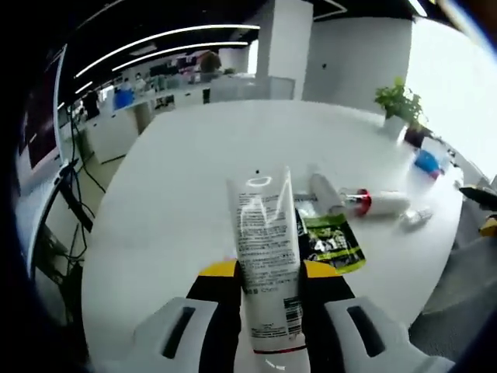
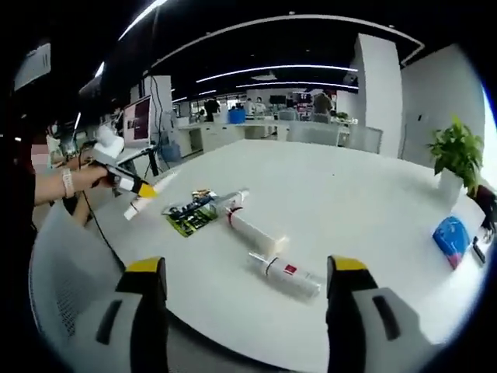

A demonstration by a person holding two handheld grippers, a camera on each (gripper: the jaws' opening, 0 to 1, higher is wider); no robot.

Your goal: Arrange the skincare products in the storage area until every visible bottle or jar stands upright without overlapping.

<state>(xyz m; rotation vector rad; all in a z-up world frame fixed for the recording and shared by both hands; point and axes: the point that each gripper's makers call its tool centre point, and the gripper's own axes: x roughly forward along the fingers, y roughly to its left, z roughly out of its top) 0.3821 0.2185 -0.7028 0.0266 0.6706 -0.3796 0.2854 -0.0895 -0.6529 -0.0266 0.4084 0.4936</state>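
Observation:
My left gripper (image 1: 268, 272) is shut on a white tube (image 1: 262, 233) with printed text, which points away from the camera above the white table (image 1: 178, 186). Past it lie a green and black sachet (image 1: 335, 242), a white tube with a red collar (image 1: 366, 203) and a small clear bottle (image 1: 417, 217), all on their sides. My right gripper (image 2: 248, 270) hangs open over the table's near edge with nothing between its fingers. Ahead of it lie the small bottle (image 2: 286, 277), the red-collared tube (image 2: 253, 226) and the sachet (image 2: 189, 217). The left gripper (image 2: 126, 183) holds its tube (image 2: 152, 195) at the left.
A potted plant (image 2: 454, 154) and a blue packet (image 2: 450, 236) stand at the table's right side. A person's hand (image 2: 78, 181) grips the left tool. Office desks and monitors (image 2: 137, 118) fill the background beyond the table.

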